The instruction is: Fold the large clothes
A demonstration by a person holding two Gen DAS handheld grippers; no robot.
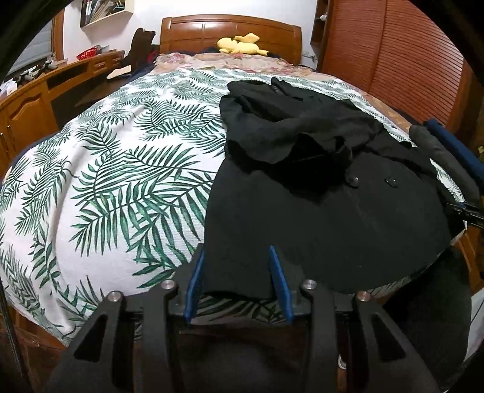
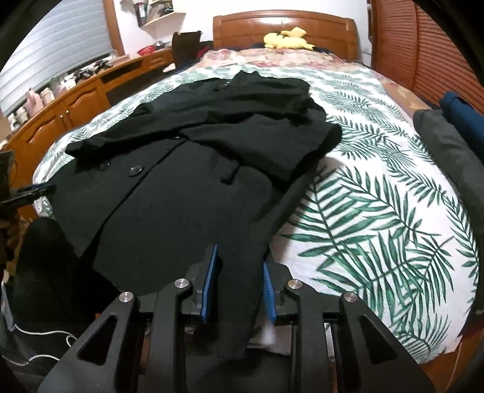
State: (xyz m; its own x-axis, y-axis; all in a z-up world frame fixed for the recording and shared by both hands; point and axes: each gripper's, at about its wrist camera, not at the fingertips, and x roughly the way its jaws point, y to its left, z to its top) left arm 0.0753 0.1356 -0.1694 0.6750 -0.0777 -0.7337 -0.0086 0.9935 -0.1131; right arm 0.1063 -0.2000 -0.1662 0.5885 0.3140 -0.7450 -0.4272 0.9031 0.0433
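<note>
So, big bed [image 1: 99, 187] with a white cover printed in green palm leaves fills both views, wooden headboard [image 1: 230, 33] at the far end, a floral blanket [image 1: 242, 62] across the pillow end. Black coat [image 1: 317, 187] lies on the cover, front up, two dark buttons [image 1: 352, 180] showing, its sleeves and upper part folded loosely over the body, the hem hanging off the near edge of the bed. In the left wrist view the coat sits toward the right side of the bed; in the right wrist view it sits left of middle. Wooden desk and cabinets [image 2: 69, 112] run along the left wall, louvred wooden wardrobe doors [image 1: 393, 60] on the right, wall shelf [image 1: 106, 12] up top. Folded dark clothes [image 2: 447, 145] sit at the right edge of the bed in the right wrist view. Yellow plush toy [image 1: 242, 44] rests against the headboard. Left gripper [image 1: 237, 284] is partly open, its blue pads either side of the coat's near left hem corner, cloth between them; cannot tell if the pads actually press it. Right gripper [image 2: 239, 284] is narrowed the same way, a strip of coat hem running down between its blue pads and hanging below them; the pads look close on the fabric, but a firm pinch is not clear.
</note>
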